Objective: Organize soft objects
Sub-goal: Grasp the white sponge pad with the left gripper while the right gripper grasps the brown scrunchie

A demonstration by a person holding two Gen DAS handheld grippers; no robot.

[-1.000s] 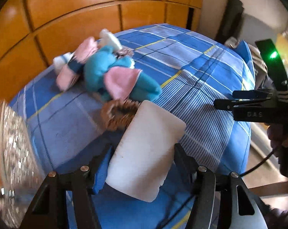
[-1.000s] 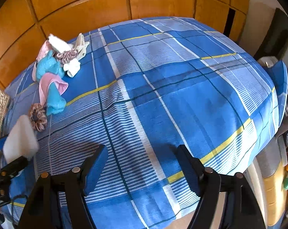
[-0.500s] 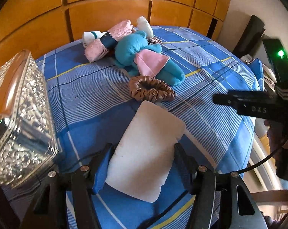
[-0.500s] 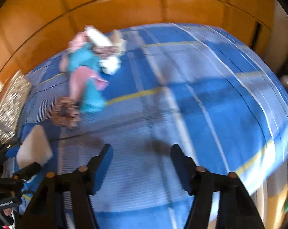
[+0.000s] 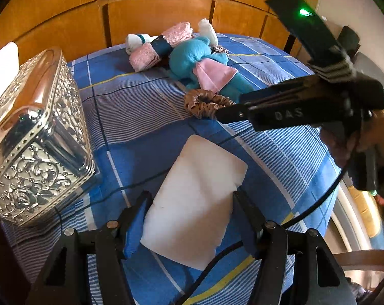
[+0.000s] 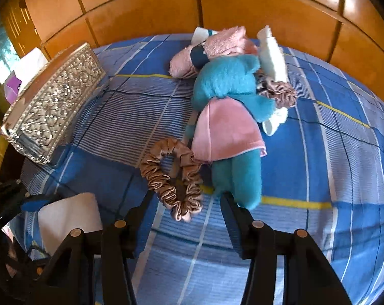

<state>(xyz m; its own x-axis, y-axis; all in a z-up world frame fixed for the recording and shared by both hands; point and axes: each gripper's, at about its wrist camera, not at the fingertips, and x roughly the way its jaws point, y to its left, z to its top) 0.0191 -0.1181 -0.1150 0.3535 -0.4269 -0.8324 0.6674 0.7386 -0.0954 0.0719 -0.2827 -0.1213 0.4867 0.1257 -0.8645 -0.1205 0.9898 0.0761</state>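
Observation:
My left gripper [image 5: 190, 200] is shut on a white foam block [image 5: 194, 190], held just above the blue plaid bedspread [image 5: 281, 152]. A brown satin scrunchie [image 6: 171, 178] lies flat on the bed, and my right gripper [image 6: 186, 195] hovers over its near side. Its jaws are closing, the scrunchie lies between the tips, and the pads do not press on it. In the left wrist view the right gripper [image 5: 221, 113] reaches in from the right to the scrunchie [image 5: 204, 101]. A teal plush toy [image 6: 225, 86] in a pink dress lies just beyond.
A silver embossed box [image 5: 34, 152] stands at the bed's left edge, close to the held block. Rolled pink towels [image 6: 217, 43], white socks [image 6: 270, 53] and a second scrunchie [image 6: 281, 91] crowd the plush toy. Wooden panels [image 6: 242, 5] rise behind the bed. A cable [image 5: 319, 203] trails at right.
My right gripper swung left across the bed to the scrunchie and its jaws narrowed. My left gripper, still holding the foam block, shifted toward the silver box, which came into view.

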